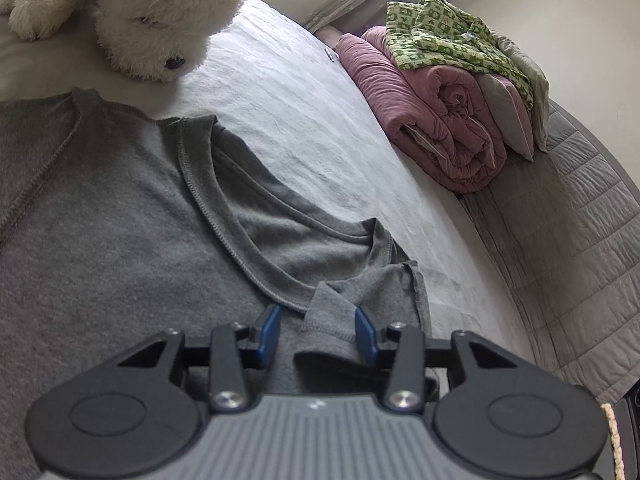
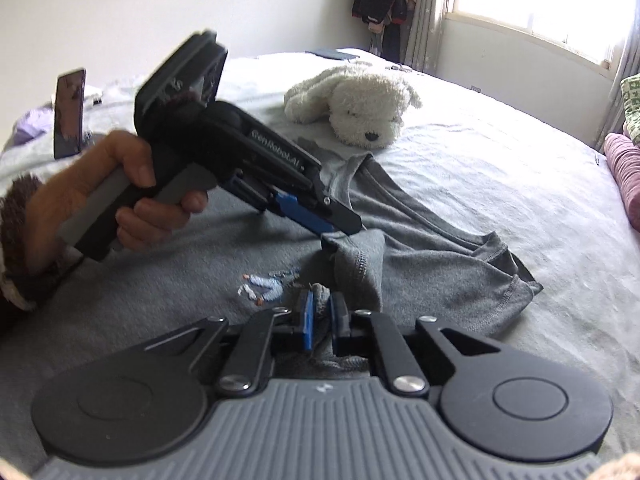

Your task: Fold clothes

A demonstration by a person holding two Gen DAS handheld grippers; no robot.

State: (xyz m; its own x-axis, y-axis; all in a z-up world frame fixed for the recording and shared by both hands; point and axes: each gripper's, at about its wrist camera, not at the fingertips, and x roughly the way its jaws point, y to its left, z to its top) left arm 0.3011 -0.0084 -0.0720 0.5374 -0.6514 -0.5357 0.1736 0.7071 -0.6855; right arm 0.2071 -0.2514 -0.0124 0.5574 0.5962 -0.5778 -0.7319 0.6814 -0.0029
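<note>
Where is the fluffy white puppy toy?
The white puppy toy lies on the bed, just past the grey shirt's neckline; it is at the top left in the left wrist view, upper middle in the right.

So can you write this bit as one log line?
step: folding grey shirt | left gripper: open around fold | right gripper: shut on shirt fabric | on bed

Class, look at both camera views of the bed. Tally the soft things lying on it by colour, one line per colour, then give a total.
Grey: 1, the shirt
White: 1, the plush dog
Pink: 1, the rolled quilt
Green and cream: 1, the patterned garment
Total: 4
</note>
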